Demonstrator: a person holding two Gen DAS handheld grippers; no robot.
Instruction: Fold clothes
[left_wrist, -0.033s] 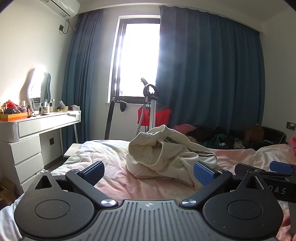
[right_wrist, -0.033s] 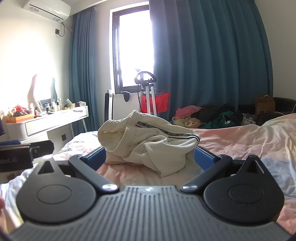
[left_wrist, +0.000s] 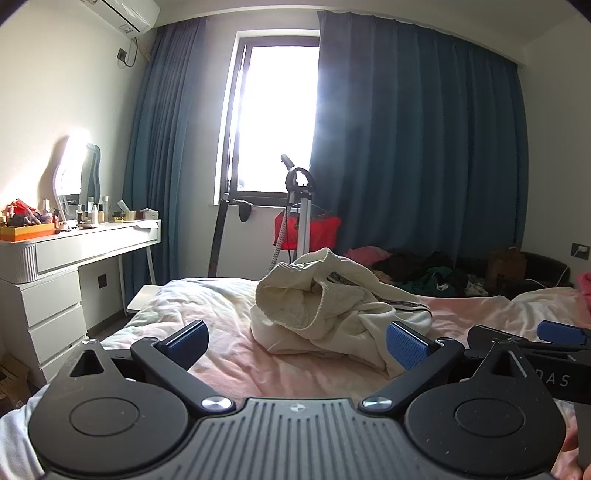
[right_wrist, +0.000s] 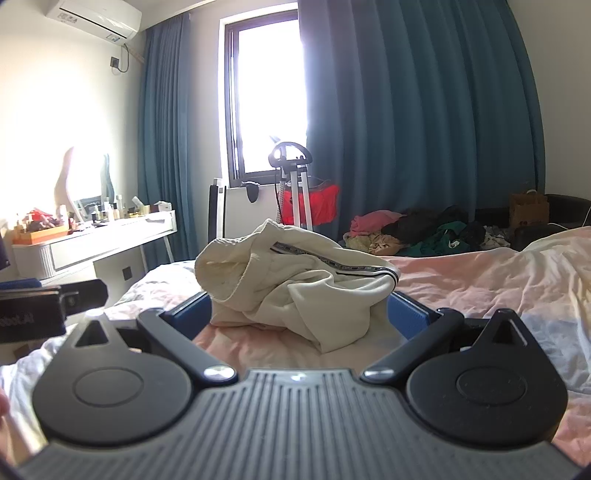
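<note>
Both handheld grippers are held low and level above the bed (left_wrist: 236, 362), side by side. The left gripper (left_wrist: 297, 339) has its blue-padded fingers (left_wrist: 406, 345) spread wide, gripping nothing. The right gripper (right_wrist: 299, 314), just beside it, is likewise spread wide, its fingers (right_wrist: 410, 315) flanking bare air.

Right claw (right_wrist: 297, 317) gapes wide around crumpled cream garment (right_wrist: 295, 284) on bed (right_wrist: 480, 280).

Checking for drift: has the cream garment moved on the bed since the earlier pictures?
No. The cream garment sits in the same spot below the window.
</note>
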